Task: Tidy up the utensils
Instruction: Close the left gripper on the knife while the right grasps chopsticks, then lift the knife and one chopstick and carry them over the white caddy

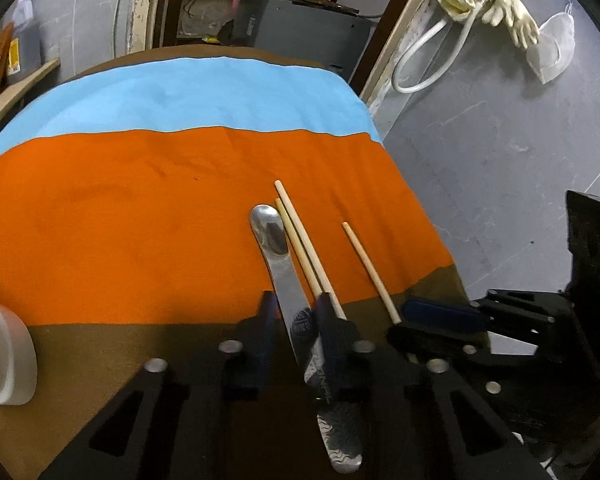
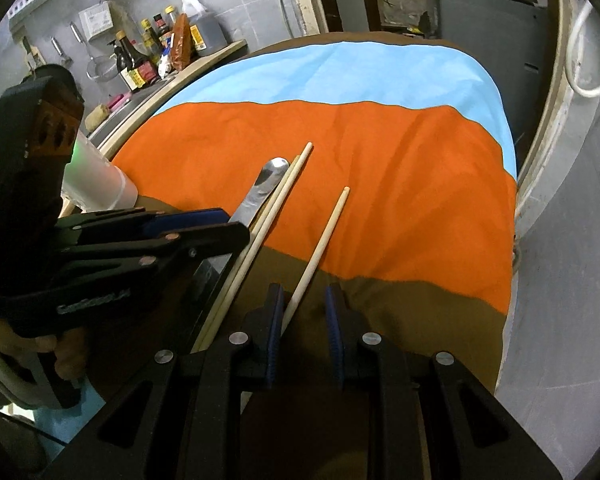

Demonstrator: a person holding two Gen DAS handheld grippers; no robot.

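A metal spoon (image 1: pixel 274 240) lies on the orange cloth with two wooden chopsticks (image 1: pixel 300 236) close along its right side. A third chopstick (image 1: pixel 370 270) lies apart to the right. My left gripper (image 1: pixel 296 312) is open, its jaws on either side of the spoon handle, the right jaw over the chopstick pair. My right gripper (image 2: pixel 304 312) is open around the near end of the single chopstick (image 2: pixel 320 248), which lies by the left jaw. The spoon (image 2: pixel 260 192) and the chopstick pair (image 2: pixel 268 220) show in the right wrist view, partly hidden by the left gripper.
The table is covered by orange (image 1: pixel 140 220), light blue (image 1: pixel 200 96) and brown (image 1: pixel 140 344) cloths. A white cup (image 1: pixel 4 360) stands at the left, also in the right wrist view (image 2: pixel 96 176). Sauce bottles (image 2: pixel 156 52) line a shelf at the back left. The table edge drops off at the right.
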